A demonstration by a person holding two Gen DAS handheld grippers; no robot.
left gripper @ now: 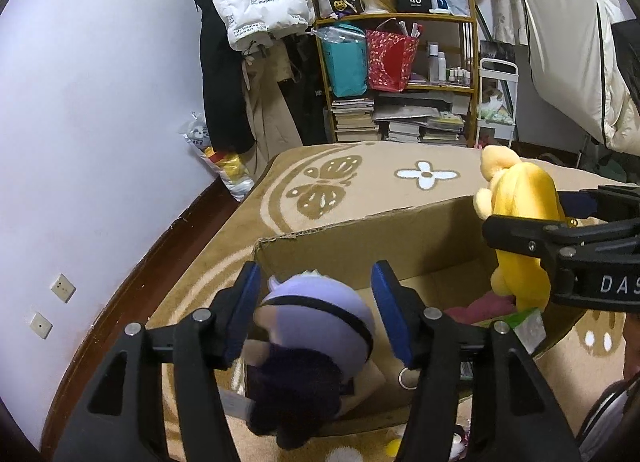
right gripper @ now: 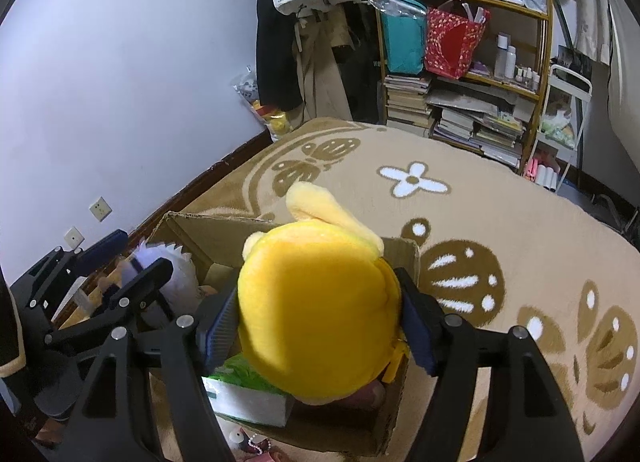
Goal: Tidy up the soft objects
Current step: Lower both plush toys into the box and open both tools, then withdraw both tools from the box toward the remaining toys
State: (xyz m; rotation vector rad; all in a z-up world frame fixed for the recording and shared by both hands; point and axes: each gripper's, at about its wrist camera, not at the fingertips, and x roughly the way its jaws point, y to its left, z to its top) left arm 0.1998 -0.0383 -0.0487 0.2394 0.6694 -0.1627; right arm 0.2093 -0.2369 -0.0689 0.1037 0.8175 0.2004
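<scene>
Blue fingers of the left gripper hang spread around the purple doll above the cardboard box; right gripper clamps the yellow plush over it. Both drops remain; pink cloth already inside.

The left gripper hung with its fingers spread apart. The right gripper had its fingers pressed inward, holding something.

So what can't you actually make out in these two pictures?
- Box floor: left wrist view, the purple plush covers much of the cardboard box.
- Yellow plush face: turned away in both views.
- Pink item in the box: mostly hidden, unidentifiable.
- Bottle labels on the shelf: too small.
</scene>
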